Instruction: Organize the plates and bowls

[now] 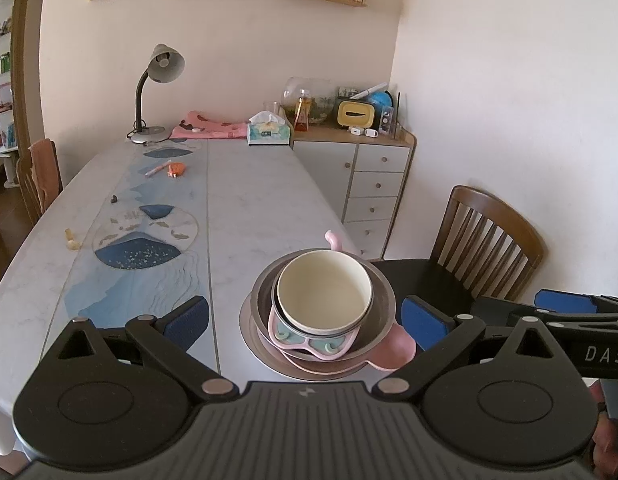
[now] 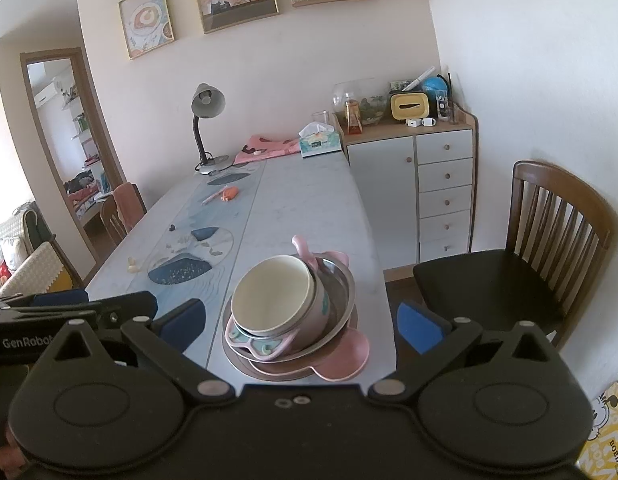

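Cream round bowl (image 1: 324, 289) tops a nested stack: pink butterfly-shaped dish (image 1: 309, 342), steel bowl (image 1: 379, 300), pink eared plate (image 1: 393, 354), at the marble-look table's (image 1: 249, 200) near edge, 12 o'clock from both grippers. Left gripper (image 1: 305, 318) and right gripper (image 2: 301, 320) spread wide, holding nothing. Lowest layer possibly another metal plate, hard to tell.
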The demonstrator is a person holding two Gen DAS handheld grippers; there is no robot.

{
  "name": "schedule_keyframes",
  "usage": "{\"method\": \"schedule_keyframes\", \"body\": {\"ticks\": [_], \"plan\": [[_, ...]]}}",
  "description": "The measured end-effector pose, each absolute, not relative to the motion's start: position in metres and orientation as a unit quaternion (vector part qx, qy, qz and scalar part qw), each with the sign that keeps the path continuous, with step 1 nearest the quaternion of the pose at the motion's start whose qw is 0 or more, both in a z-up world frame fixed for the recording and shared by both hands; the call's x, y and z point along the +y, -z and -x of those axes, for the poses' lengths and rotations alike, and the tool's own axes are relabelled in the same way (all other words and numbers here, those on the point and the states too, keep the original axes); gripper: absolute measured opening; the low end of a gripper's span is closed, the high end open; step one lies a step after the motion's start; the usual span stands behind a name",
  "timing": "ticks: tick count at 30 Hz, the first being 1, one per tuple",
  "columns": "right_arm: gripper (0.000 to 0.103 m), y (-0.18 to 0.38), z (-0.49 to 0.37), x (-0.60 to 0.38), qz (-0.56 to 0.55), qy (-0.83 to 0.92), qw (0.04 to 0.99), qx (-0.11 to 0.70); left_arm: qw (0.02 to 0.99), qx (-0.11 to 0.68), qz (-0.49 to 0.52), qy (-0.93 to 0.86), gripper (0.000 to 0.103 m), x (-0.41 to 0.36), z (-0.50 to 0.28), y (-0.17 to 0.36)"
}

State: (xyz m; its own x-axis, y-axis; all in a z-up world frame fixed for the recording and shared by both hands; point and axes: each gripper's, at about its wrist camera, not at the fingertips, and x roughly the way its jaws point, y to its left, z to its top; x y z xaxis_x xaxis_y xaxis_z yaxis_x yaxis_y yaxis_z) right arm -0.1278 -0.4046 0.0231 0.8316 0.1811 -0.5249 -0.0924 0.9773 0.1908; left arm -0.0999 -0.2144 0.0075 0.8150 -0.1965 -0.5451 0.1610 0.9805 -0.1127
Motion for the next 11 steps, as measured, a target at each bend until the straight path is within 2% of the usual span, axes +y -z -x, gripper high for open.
{"method": "schedule_keyframes", "body": {"ticks": [11], "plan": [[0.103,-0.0194,0.1236,-0.4067,-0.076,-0.072,0.953,0.283,0.951,0.293,0.026,0.096,0.103,-0.2201,0.098,-0.0052]]}}
